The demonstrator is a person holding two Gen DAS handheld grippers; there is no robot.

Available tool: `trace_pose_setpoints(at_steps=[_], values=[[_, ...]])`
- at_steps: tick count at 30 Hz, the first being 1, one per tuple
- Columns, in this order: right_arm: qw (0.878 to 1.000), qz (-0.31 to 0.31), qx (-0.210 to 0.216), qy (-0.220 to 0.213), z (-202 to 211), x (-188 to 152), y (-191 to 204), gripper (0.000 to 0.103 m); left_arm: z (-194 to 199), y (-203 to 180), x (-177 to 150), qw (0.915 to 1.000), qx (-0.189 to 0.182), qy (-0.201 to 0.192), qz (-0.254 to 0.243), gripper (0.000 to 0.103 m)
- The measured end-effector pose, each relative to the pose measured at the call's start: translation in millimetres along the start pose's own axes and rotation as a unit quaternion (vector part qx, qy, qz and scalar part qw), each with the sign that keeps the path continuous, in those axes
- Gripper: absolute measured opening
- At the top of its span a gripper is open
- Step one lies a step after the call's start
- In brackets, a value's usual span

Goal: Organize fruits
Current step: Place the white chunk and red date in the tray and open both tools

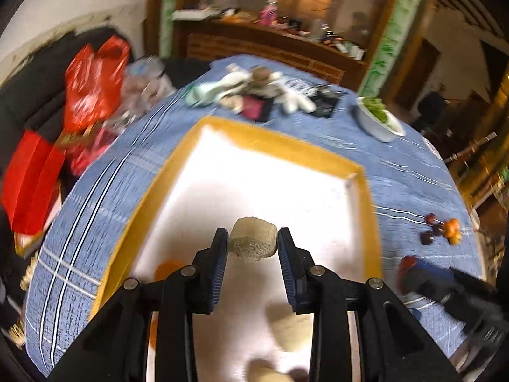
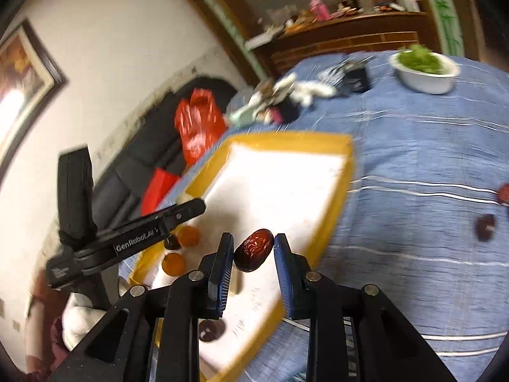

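Observation:
My left gripper (image 1: 253, 238) is shut on a pale beige fruit chunk (image 1: 253, 238) and holds it above the white tray with a yellow rim (image 1: 273, 146). Two more beige pieces (image 1: 289, 328) and an orange fruit (image 1: 167, 270) lie in the tray below. My right gripper (image 2: 253, 248) is shut on a wrinkled red date (image 2: 254, 250) over the tray's right part (image 2: 345, 172). In the right wrist view the left gripper (image 2: 133, 235) shows at the left, over small orange fruits (image 2: 188, 236) and a dark date (image 2: 171, 242). Another date (image 2: 210, 329) lies in the tray under my right fingers.
Loose dates (image 1: 428, 237) and small orange fruits (image 1: 453, 229) lie on the blue striped tablecloth (image 1: 397, 172) right of the tray. A white bowl of greens (image 1: 378, 116) stands at the far right. Clutter (image 1: 261, 90) sits at the table's back; red bags (image 1: 92, 82) are to the left.

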State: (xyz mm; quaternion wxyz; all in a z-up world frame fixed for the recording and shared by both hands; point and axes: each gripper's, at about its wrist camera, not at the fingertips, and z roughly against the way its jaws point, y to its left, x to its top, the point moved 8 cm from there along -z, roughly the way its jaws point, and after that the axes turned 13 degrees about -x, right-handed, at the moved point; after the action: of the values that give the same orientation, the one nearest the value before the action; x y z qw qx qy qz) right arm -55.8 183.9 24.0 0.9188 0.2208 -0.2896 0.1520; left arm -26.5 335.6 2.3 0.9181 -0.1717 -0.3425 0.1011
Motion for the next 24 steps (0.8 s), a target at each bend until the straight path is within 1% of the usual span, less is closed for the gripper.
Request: trace_pose_setpoints(at_steps=[1,3,4,5,6,7,8,9,10,11,12,13,14,17,21,24], values=[[1.0,0.006,-0.009,0.009,-11,-4,6,0.03,0,8,-2,0.9999,0.001,0.0,0.012,0.032],[0.999,0.014,-0.035,0.029,-34,-12,16,0.034,4,16,-4,0.9994,-0.01,-0.004,0.034,0.042],[0.998,0.015,-0.046,0.034,-40,-14,16,0.041,7,17,-4,0.9992,-0.012,-0.01,0.037,0.052],[0.998,0.014,-0.051,0.033,-44,-15,17,0.046,12,16,-5,0.9991,-0.01,-0.018,0.038,0.06],[0.998,0.014,-0.051,0.029,-42,-14,18,0.047,20,15,-5,0.9989,-0.004,-0.029,0.036,0.063],[0.998,0.016,-0.05,0.024,-38,-13,18,0.048,29,13,-5,0.9985,0.001,-0.042,0.033,0.069],[0.998,0.02,-0.056,0.016,-32,-12,18,0.048,35,11,-3,0.9981,0.005,-0.052,0.033,0.075],[0.998,0.023,-0.065,0.005,-24,-10,17,0.048,44,7,-4,0.9973,0.014,-0.064,0.033,0.077],[0.997,0.022,-0.069,-0.005,-16,-8,15,0.049,50,4,-5,0.9968,0.019,-0.07,0.034,0.083],[0.997,0.018,-0.072,-0.014,-10,-6,14,0.052,59,-1,-6,0.9958,0.028,-0.08,0.035,0.09],[0.997,0.008,-0.076,-0.028,0,-6,9,0.055,67,-8,-9,0.9944,0.04,-0.092,0.034,0.094],[0.996,-0.003,-0.079,-0.038,10,-7,5,0.061,73,-16,-12,0.9936,0.044,-0.1,0.028,0.097],[0.996,-0.015,-0.079,-0.049,18,-10,1,0.064,77,-25,-15,0.9935,0.04,-0.105,0.017,0.097],[0.993,-0.054,-0.08,-0.067,40,-20,-17,0.064,91,-67,-23,0.9921,0.021,-0.12,-0.03,0.097],[0.987,-0.099,-0.093,-0.082,67,-36,-46,0.064,111,-116,-35,0.9847,0.032,-0.142,-0.096,0.097],[0.982,-0.128,-0.102,-0.093,85,-46,-65,0.064,121,-139,-43,0.982,0.025,-0.146,-0.117,0.097]])
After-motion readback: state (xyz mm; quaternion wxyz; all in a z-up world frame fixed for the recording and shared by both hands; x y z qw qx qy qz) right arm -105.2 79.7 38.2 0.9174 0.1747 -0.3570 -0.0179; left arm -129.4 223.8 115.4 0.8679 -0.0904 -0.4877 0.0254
